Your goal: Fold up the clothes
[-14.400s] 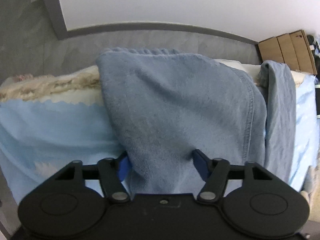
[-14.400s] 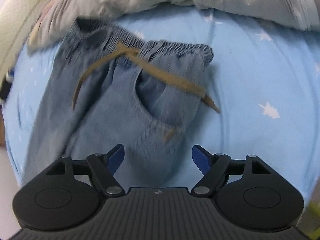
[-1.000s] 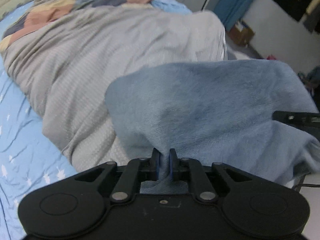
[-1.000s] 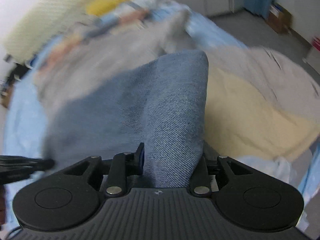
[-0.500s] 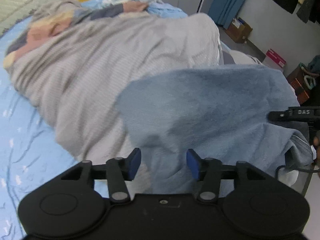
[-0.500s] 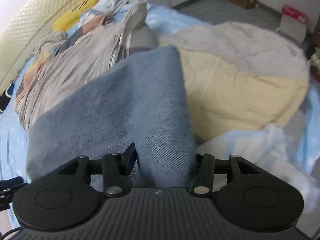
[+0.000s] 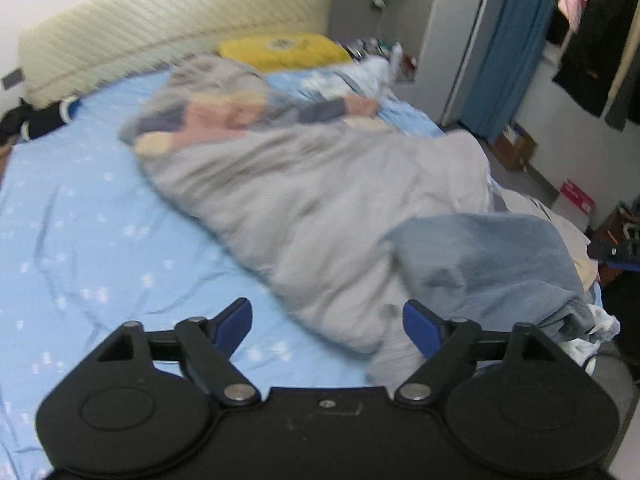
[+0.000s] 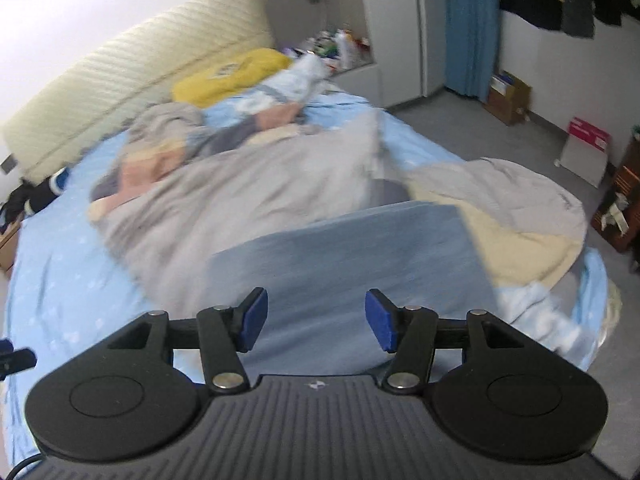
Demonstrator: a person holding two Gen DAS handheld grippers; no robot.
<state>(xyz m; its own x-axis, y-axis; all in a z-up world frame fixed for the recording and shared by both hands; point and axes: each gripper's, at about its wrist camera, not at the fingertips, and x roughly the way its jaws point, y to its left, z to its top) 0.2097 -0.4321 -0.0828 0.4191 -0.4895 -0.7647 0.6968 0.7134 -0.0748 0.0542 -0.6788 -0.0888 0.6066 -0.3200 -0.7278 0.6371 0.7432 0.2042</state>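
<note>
We see first the bed (image 7: 80, 208), its pale blue starred sheet bare on the left and heaped on the right with a grey quilt (image 7: 320, 208) that runs from the cream headboard (image 7: 160, 20) down toward us. A yellow pillow (image 8: 232, 74) lies by the headboard, and a cream blanket (image 8: 520, 248) spills off the bed's far corner. On top of this bedding, near the foot of the bed, lies the folded blue denim garment (image 8: 352, 256), a flat slab in the right wrist view and a softer mound at the right edge of the left wrist view. Our left gripper (image 7: 327, 324) has just been opening and now stands wide, with nothing between its blue pads; the garment lies beyond and to the right of it. Our right gripper (image 8: 316, 320) has also just been opening and stands about half apart, the denim showing past the gap but not pressed by either pad, so we judge both have let go. The risk we see from here is the footing: the denim rests on lumpy, sloping quilt close to the bed's edge, so it may slump, unfold or slide off. Any further fold on so soft a base could come out crooked, and a low pass of either gripper could snag the cloth.
</note>
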